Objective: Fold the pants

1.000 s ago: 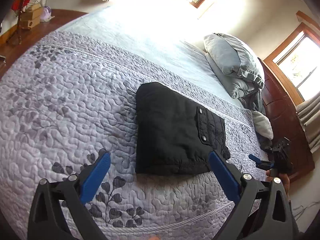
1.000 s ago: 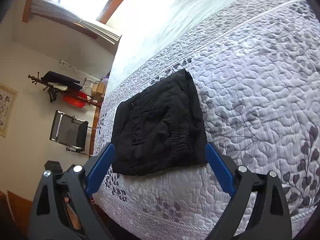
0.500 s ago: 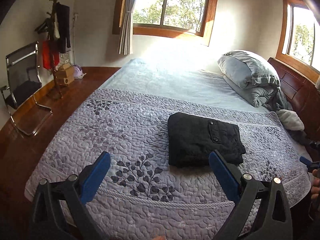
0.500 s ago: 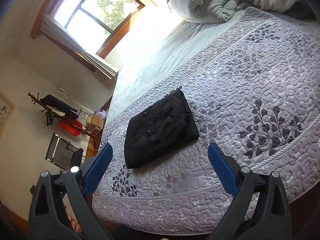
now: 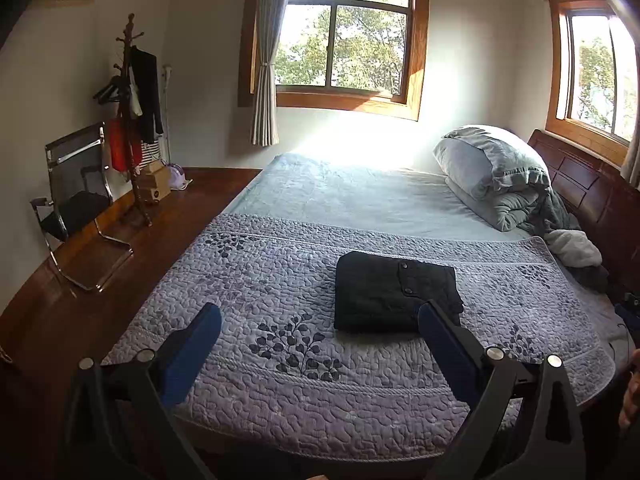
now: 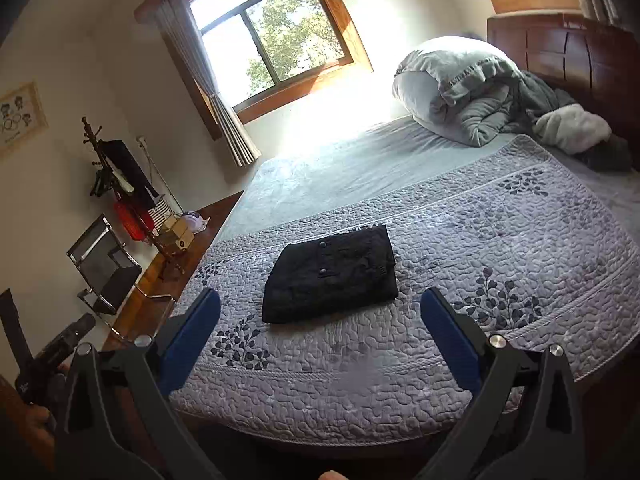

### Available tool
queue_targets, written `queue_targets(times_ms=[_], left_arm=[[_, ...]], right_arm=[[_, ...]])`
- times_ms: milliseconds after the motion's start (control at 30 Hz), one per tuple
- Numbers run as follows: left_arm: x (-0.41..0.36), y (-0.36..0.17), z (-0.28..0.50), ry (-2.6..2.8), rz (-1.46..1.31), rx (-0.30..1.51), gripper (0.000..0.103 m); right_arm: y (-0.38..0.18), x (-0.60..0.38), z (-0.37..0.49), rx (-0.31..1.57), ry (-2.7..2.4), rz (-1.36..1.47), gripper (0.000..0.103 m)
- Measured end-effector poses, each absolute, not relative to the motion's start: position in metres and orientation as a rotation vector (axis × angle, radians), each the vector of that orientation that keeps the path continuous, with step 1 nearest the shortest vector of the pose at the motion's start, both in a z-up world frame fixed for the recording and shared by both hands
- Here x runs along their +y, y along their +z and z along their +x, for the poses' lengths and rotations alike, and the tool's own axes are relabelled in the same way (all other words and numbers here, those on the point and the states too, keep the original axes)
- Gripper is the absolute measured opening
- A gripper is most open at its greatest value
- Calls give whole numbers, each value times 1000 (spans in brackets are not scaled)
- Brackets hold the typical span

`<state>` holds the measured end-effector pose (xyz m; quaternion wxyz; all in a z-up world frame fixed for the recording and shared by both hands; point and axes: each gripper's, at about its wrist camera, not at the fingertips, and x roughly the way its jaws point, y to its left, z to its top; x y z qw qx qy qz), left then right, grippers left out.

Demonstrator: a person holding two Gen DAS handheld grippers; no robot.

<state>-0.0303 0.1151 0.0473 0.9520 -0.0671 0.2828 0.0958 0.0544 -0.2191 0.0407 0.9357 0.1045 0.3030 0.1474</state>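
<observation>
Black fabric: the pants (image 5: 394,294) lie folded into a flat rectangle on the quilt (image 5: 280,384), ahead of both claws and touched by neither.
Left claw (image 5: 320,338): blue pads spread wide with nothing between them; the bundle sits beyond and toward its right finger.
Right claw (image 6: 320,320): jaws have just been opening and now stand wide and empty; the bundle lies ahead, between the lines of its two fingers.
Stage: the fold looks finished, judging by the compact shape and both claws clear of it.
Risk, reopening: any return pass that catches the buttoned flap or the top layer could drag the fold open, since loose cloth slides easily on itself.
Risk, creep: the quilt is soft and puckered; a nudge near the bundle's edge could skew it.
Risk, bed edge: the bundle lies toward the claw side of the bed (image 6: 320,168), so a pull this way could bring it off.
Writing: a framed picture (image 6: 20,116) on the wall, far left of the right claw, shows cartoon figures; any text is too small to read.
Brands: none legible on the pants or the claws.
</observation>
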Motion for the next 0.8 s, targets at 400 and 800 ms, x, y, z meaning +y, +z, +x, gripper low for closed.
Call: queue_targets(times_ms=[400,800], left_arm=[[76,56,-76,155,-84,589,99],[51,51,-95,101,-58,587,99]], right_arm=[[63,-164,-16,571,343,-29,100],[42,-142,-27,668,324,-68,100]])
